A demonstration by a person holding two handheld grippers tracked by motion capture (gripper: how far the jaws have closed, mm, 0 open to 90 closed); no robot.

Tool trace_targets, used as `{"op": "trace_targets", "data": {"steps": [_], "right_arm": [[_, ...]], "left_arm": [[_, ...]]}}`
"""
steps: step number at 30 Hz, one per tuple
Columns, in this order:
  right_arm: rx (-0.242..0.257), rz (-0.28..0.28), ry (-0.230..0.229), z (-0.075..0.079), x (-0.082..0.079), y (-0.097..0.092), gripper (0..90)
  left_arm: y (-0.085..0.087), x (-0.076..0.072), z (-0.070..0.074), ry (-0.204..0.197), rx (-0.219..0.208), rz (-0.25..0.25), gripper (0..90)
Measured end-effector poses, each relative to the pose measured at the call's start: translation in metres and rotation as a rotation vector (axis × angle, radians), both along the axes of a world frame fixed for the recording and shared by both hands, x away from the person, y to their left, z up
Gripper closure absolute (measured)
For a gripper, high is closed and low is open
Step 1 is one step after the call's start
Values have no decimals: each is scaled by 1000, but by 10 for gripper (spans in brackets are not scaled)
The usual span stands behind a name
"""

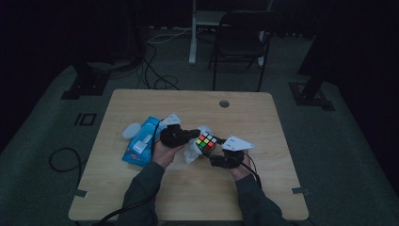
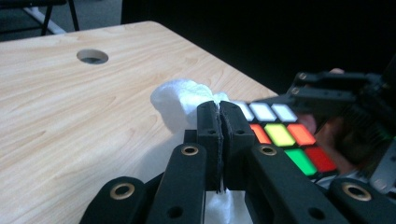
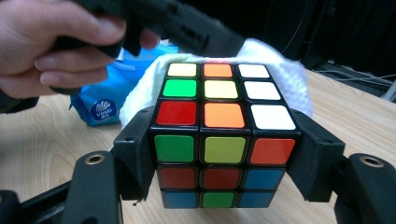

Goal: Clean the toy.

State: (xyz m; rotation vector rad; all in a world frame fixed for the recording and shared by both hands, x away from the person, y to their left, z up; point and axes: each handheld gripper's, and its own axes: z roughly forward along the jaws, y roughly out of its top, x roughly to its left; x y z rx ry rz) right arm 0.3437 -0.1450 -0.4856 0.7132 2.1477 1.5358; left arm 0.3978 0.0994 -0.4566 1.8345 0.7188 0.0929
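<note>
Both forearms enter from near table edge, converging on cube (image 1: 206, 141) at table middle. Left hand (image 1: 162, 153) wraps left gripper (image 1: 196, 133) body, just left of cube; jaws pressed together, white cloth (image 2: 184, 105) pinched between, tips at cube's far-left side. Right hand (image 1: 239, 168) grips right gripper (image 3: 224, 154) near-right of cube; jaws clamp cube's two opposite sides, cube lifted.

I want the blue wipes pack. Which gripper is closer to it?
Left. The left gripper sits just beside the blue wipes pack; the right gripper is farther off, jaws clamping the cube.
</note>
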Motion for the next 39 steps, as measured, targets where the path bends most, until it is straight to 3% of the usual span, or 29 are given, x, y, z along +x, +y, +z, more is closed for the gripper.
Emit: {"op": "trace_targets", "data": {"steps": [15, 24, 39], "right_arm": [[34, -26, 2, 4, 3, -9, 343], [53, -52, 4, 4, 5, -13, 343], [37, -104, 29, -1, 9, -14, 343]], "left_arm": [[-4, -3, -26, 60, 35, -1, 887], [-2, -6, -33, 77, 36, -4, 887], [1, -25, -17, 8, -7, -18, 887]]}}
